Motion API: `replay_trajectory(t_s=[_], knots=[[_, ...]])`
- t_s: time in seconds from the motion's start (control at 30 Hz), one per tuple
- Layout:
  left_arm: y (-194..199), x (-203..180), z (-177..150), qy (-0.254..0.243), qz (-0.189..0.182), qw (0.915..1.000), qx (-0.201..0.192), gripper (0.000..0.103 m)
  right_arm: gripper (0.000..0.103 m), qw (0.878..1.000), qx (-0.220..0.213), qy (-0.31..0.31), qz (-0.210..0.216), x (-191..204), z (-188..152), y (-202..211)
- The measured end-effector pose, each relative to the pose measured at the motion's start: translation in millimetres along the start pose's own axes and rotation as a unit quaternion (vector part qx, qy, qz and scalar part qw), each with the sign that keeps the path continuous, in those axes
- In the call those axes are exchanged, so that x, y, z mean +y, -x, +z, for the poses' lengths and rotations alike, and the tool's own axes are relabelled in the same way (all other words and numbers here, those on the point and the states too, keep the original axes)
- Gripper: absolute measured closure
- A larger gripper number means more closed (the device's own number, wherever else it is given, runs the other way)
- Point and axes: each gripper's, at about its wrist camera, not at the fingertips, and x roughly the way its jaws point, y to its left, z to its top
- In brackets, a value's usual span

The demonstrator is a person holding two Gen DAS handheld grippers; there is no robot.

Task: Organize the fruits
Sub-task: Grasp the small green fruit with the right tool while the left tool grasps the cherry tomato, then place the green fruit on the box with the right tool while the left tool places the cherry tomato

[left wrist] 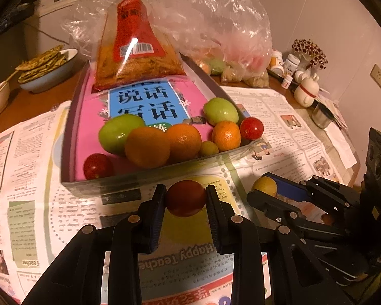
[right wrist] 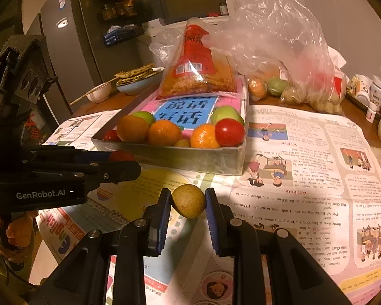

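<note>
Fruits fill the box (left wrist: 149,178) near end; my left gripper (left wrist: 185,199) clamps a red tomato (left wrist: 185,198), my right gripper (right wrist: 188,200) a yellowish fruit (right wrist: 188,200). Bagged fruit (right wrist: 274,86) behind looks blurred.

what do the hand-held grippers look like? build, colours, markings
Both the left hand-held gripper and the right hand-held gripper are matte black linkage frames with silver rivets and blue ribbed pads. The left one's side reads "GenRobot.AI" in white. No cables visible.

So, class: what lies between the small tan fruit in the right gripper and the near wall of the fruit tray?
Only bare newspaper between the tan fruit and the tray, seen in the right wrist view.
</note>
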Motion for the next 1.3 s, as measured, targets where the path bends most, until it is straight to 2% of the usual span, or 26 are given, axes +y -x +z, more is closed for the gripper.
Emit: replay_trajectory(t_s=[0.27,0.67,0.87,1.3], knots=[[24,17,0,0.015,0.010,0.9996,-0.023,0.070,0.075,1.000,-0.017,-0.001,-0.001,5,9,10],[36,52,9,0.046,0.042,0.9971,-0.044,0.070,0.075,0.999,-0.035,0.003,0.001,6,30,15],[31,68,16,0.059,0.054,0.9957,-0.047,0.070,0.075,0.999,-0.036,0.007,0.005,9,39,7],[4,65,30,0.044,0.048,0.9973,-0.034,0.070,0.075,0.999,-0.028,0.021,0.002,14,55,-17]])
